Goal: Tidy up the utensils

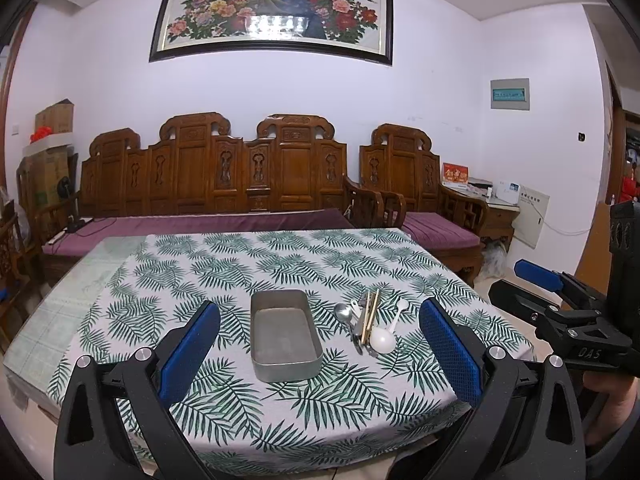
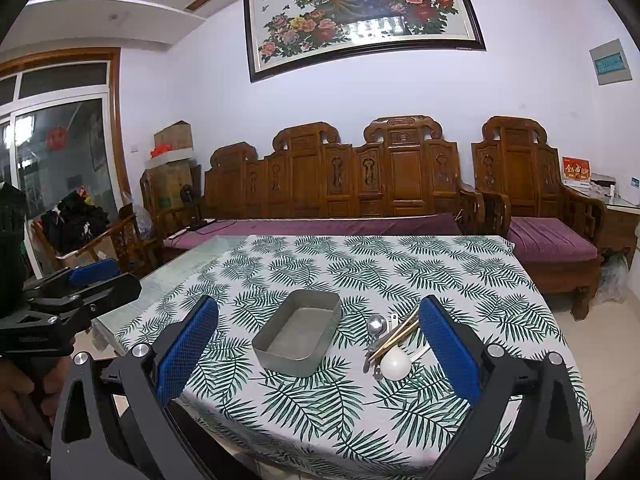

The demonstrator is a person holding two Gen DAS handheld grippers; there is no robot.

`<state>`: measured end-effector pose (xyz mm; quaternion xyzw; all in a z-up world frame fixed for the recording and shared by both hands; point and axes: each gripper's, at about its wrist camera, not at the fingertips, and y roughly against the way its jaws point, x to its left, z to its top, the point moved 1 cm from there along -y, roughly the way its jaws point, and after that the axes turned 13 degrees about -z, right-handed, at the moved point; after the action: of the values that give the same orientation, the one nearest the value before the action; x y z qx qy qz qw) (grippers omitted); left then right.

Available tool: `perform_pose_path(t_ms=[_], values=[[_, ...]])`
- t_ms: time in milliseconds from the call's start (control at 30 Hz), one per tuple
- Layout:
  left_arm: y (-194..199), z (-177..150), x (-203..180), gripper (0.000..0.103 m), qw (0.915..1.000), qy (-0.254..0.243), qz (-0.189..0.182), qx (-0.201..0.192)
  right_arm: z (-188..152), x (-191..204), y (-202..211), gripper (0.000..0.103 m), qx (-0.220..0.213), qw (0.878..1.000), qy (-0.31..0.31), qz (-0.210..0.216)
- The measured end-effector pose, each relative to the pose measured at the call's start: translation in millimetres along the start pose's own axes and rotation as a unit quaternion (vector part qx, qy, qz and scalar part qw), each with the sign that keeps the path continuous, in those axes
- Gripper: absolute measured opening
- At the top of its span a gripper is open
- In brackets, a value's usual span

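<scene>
An empty grey metal tray (image 1: pixel 258 316) (image 2: pixel 316 300) sits on the leaf-print tablecloth (image 1: pixel 240 264) (image 2: pixel 400 264). Just to its right lies a pile of utensils: a metal spoon (image 1: pixel 343 313) (image 2: pixel 377 325), wooden chopsticks (image 1: pixel 371 315) (image 2: pixel 394 338), a large white spoon (image 1: pixel 383 339) (image 2: pixel 395 363) and a small white spoon (image 1: pixel 400 309). My left gripper (image 1: pixel 320 354) is open and empty, held back from the table's near edge, facing the tray. My right gripper (image 2: pixel 318 354) is open and empty too; it also shows at the right of the left wrist view (image 1: pixel 538 276).
The table's left strip (image 1: pixel 76 292) is bare of cloth. Behind the table stand a carved wooden sofa (image 1: pixel 216 176) with purple cushions and a matching armchair (image 1: pixel 416 184). Cardboard boxes (image 1: pixel 52 152) stand at the left, a side table (image 1: pixel 496 204) at the right.
</scene>
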<state>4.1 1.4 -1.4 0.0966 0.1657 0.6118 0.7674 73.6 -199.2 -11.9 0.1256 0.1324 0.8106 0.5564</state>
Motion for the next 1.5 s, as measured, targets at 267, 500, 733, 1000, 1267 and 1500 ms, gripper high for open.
perform_pose_path(t_ms=[267,500,733,1000,1267,1500], values=[[0,0,0,0.096,1.0,-0.002,0.001,0.0,3,1,2,0.101,-0.002,1.0,0.001,0.001],[2,0,-1,0.096,1.0,0.0,-0.002,-0.001,3,1,2,0.101,-0.003,1.0,0.001,0.002],[3,1,-4,0.096,1.0,-0.002,-0.004,0.0,4,3,3,0.1,-0.003,1.0,0.001,0.003],[-6,-3,-2,0.096,0.9999,-0.001,-0.007,0.013,4,2,2,0.1,-0.001,1.0,0.002,-0.001],[-34,-16,6,0.096,0.9988,0.002,0.003,0.049,-8,-8,-28,0.095,0.029,0.999,0.012,-0.007],[-76,-30,16,0.096,0.9959,0.005,-0.006,0.09,-25,-22,-73,0.074,0.066,0.998,0.019,-0.017]])
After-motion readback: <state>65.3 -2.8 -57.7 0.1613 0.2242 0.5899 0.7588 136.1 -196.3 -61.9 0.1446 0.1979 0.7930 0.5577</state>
